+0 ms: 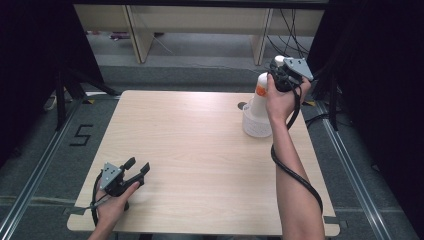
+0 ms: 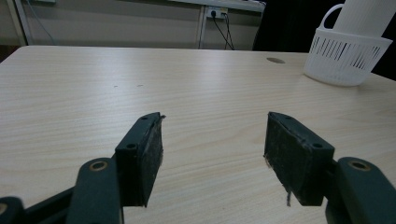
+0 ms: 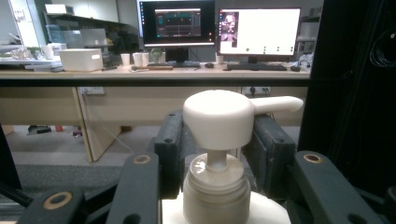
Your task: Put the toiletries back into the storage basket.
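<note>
Standing inside a white slotted basket (image 1: 256,126) at the far right of the table (image 1: 200,150), a white pump bottle (image 1: 260,97) is gripped by the right gripper (image 1: 280,75). Its jaws are seen closed on the bottle's neck, just beneath the pump head (image 3: 219,119), in the right gripper view. A rigid plastic body is judged likely, smooth and somewhat slippery, heavier if full. The neck under the collar is judged the surest hold, since the pump head gives under pressure. Well apart from the basket, at the table's near left corner, the left gripper (image 1: 137,167) is held open and empty.
</note>
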Action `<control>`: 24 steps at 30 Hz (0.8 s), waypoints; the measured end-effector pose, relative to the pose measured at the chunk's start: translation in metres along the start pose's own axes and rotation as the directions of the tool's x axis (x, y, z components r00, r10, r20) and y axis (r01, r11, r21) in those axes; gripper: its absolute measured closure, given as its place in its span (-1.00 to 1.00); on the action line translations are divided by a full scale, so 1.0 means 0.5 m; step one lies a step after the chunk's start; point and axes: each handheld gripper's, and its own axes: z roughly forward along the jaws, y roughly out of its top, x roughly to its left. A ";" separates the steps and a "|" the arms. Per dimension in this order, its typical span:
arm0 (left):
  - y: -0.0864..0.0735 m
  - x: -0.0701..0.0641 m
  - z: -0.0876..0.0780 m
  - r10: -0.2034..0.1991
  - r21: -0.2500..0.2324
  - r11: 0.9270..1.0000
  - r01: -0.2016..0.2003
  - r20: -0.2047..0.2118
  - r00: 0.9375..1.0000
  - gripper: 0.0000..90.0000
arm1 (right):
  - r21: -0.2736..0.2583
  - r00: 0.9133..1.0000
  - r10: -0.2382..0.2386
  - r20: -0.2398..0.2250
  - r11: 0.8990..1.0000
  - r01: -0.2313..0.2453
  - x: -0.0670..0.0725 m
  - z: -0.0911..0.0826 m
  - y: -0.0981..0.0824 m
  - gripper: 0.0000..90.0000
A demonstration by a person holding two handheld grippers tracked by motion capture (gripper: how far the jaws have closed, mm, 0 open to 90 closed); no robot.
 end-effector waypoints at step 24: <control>0.000 0.001 0.000 -0.004 -0.003 1.000 0.004 0.001 1.000 -0.19 | 0.027 1.000 0.005 0.004 1.000 -0.005 0.001 0.009 -0.030 0.34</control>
